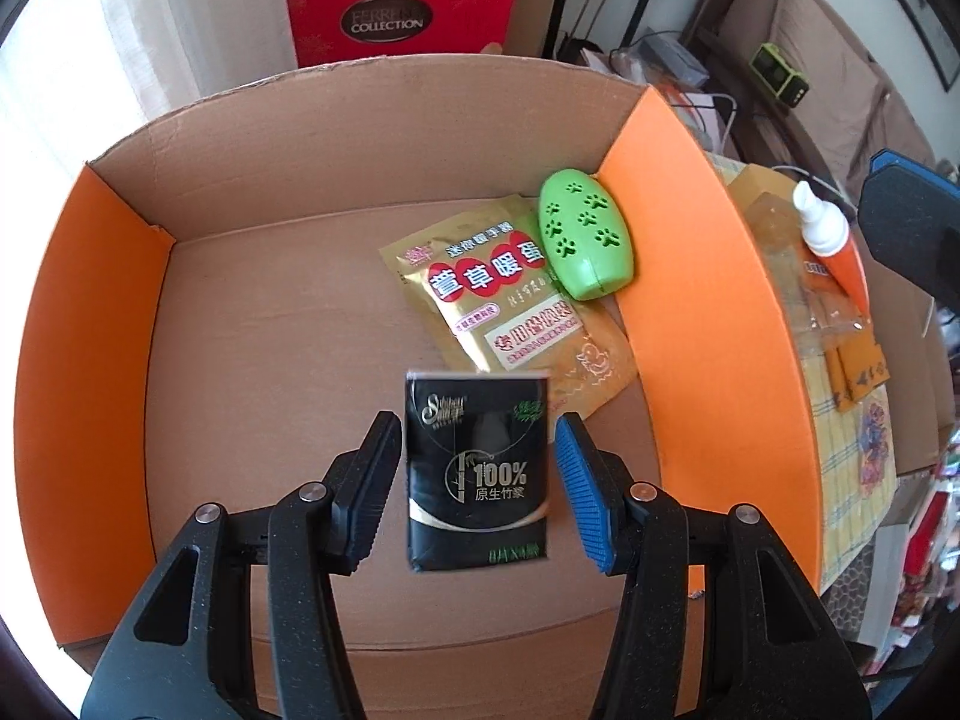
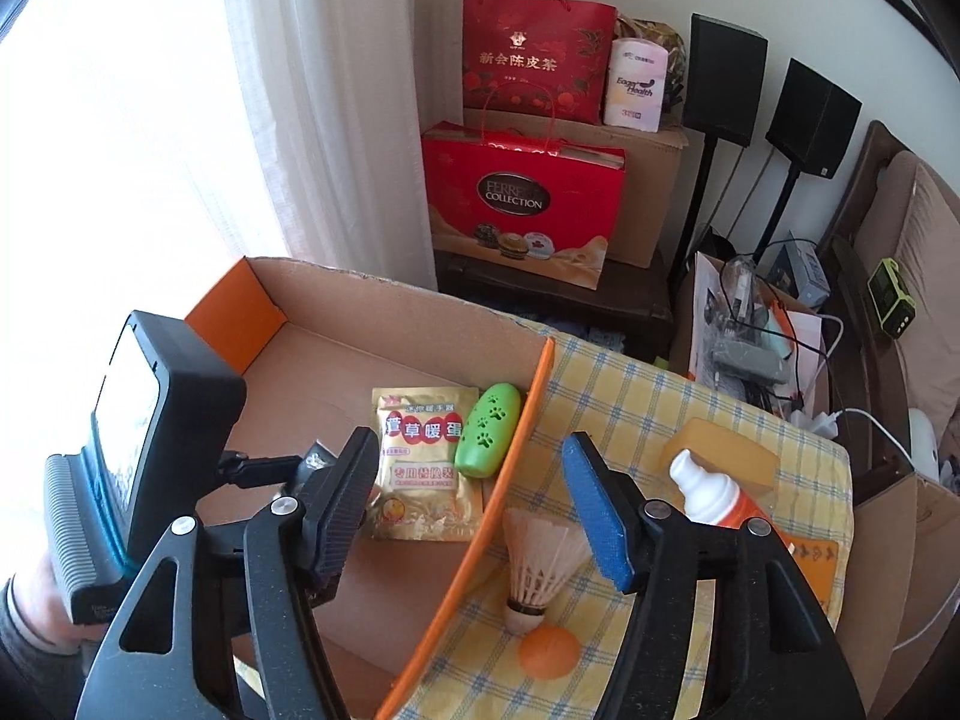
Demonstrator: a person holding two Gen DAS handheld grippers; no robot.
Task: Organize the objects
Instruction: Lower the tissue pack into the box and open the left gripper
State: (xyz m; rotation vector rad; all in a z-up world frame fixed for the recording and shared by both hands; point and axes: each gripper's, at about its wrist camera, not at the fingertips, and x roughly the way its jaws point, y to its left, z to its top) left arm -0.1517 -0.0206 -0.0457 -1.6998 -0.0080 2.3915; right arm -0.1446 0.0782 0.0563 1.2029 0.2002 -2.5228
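A cardboard box [image 1: 312, 138] with orange side flaps holds a gold hand-warmer packet [image 1: 498, 294] and a green paw-print case [image 1: 585, 237]. My left gripper [image 1: 477, 486] is open inside the box, its fingers standing apart on either side of a black tissue pack [image 1: 477, 468]; the pack looks blurred. My right gripper [image 2: 471, 513] is open and empty above the box's right flap [image 2: 510, 468]. On the yellow checked cloth [image 2: 630, 396] lie a shuttlecock [image 2: 537, 564], an orange ball [image 2: 549, 651] and a white-and-orange bottle [image 2: 714, 495].
Red gift bags [image 2: 522, 198] and cardboard boxes stand behind the box by a curtain. Two black speakers [image 2: 726, 78] on stands and a box of cables [image 2: 750, 324] sit at the right. Orange packets [image 1: 858, 372] lie on the cloth.
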